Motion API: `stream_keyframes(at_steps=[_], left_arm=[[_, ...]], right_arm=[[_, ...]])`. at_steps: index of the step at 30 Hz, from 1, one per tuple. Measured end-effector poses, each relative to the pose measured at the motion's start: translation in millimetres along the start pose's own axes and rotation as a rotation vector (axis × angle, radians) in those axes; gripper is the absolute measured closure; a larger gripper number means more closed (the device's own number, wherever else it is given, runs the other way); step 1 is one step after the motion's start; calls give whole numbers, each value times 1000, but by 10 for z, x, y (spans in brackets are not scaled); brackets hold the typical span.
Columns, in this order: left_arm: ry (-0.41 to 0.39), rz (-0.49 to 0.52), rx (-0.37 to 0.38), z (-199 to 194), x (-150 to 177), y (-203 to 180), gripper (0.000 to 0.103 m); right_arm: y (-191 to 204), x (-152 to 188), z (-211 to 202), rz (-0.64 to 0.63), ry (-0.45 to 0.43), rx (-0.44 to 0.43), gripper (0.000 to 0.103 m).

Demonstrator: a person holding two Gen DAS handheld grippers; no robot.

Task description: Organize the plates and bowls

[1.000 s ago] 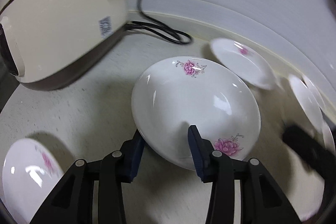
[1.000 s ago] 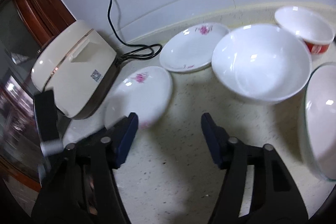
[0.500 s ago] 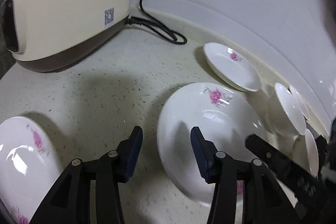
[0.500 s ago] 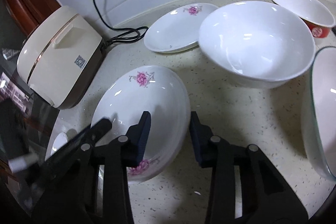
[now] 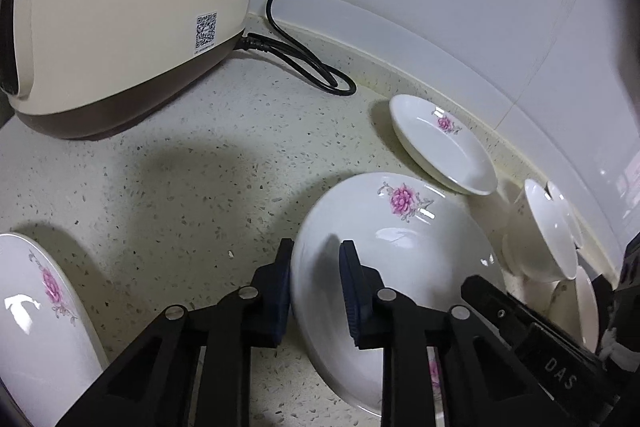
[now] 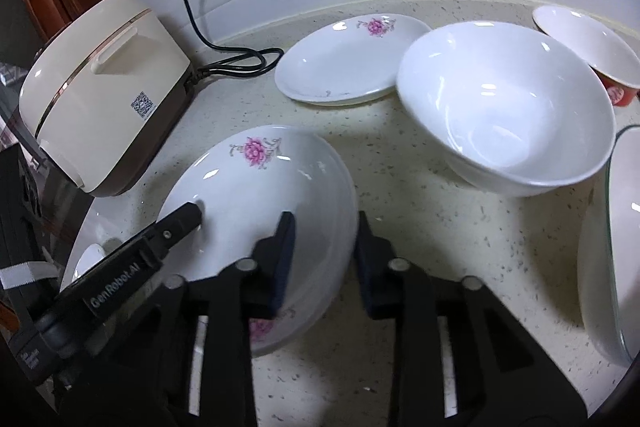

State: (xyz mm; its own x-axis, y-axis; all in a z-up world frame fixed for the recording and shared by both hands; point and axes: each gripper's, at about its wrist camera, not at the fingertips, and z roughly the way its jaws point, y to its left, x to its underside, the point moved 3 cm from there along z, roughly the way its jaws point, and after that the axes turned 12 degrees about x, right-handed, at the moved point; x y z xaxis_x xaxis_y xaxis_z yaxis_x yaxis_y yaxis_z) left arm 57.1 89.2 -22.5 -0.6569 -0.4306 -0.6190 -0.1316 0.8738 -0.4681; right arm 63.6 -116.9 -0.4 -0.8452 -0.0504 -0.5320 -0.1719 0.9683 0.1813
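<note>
While both jaws are closing, the left hand-held gripper [image 5: 316, 291] and right hand-held gripper [image 6: 324, 259] straddle opposite rims of the flowered plate [image 6: 260, 195] lying mid-table [image 6: 400, 227], equally near.

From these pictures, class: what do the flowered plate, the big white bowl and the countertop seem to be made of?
Flowered plate: probably glazed ceramic; glossy white with sharp highlights and a printed pink flower.
Big white bowl: likely the same glazed ceramic; smooth, shiny, plain.
Countertop: looks like speckled stone or composite; pale, dotted with dark flecks, duller sheen.

Glossy plate [image 5: 400, 247], speckled stone countertop [image 5: 200, 155]
</note>
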Motion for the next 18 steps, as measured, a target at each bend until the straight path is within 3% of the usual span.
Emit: stream_keyframes(at_steps=[2, 7, 18], left_arm=[[2, 0, 12, -2, 5, 5, 79], [7, 11, 7, -7, 26, -14, 79], [11, 16, 23, -24, 38, -5, 79]], right_arm=[[-34, 18, -12, 8, 9, -10, 87], [-13, 61, -48, -20, 6, 0, 83], [-22, 56, -61, -19, -7, 10, 85]])
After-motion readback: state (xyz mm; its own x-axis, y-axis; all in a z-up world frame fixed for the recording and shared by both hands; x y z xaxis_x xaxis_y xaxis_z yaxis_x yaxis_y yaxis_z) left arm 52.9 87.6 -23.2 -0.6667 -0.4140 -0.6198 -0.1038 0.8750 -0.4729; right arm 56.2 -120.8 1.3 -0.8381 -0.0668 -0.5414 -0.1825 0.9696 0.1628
